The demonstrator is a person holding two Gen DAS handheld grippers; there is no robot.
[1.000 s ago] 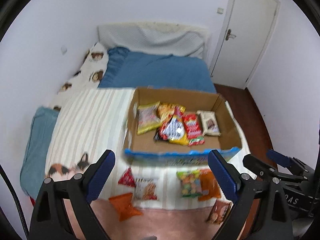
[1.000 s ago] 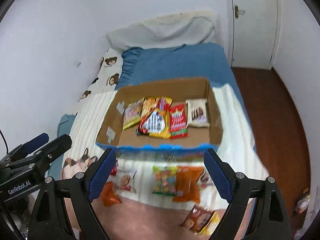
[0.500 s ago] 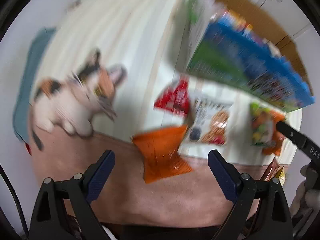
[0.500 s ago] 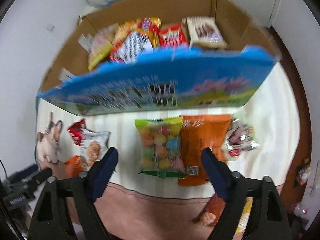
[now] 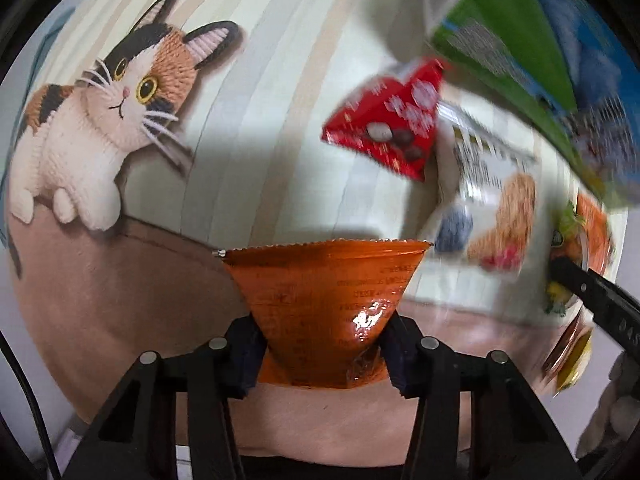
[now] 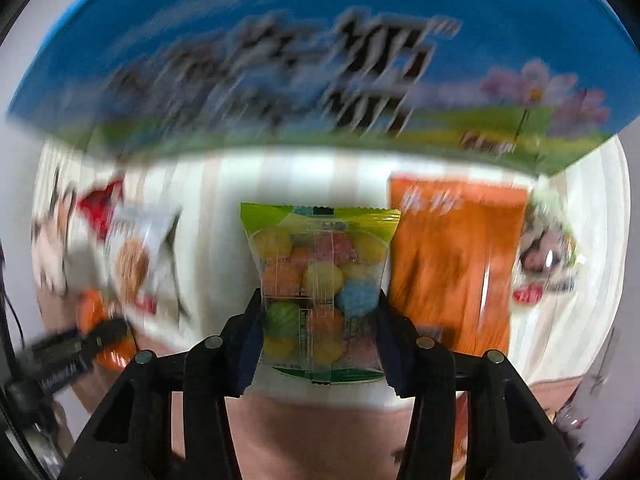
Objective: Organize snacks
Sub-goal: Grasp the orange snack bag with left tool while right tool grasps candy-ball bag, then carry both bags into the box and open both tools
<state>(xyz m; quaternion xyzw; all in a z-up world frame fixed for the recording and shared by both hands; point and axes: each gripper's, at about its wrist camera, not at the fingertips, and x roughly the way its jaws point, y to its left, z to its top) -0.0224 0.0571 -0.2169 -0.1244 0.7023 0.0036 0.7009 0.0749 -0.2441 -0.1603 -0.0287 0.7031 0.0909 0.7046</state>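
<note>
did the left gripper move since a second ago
Yes. The left gripper has dropped toward the bed: the cat print now looms far larger. Its jaws have just been closing and now pinch the small orange packet.

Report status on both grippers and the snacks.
Left gripper fingers just closed on orange packet. Right gripper fingers just closed on candy-ball bag. Both packs still on the blanket. Nothing in the way.
</note>
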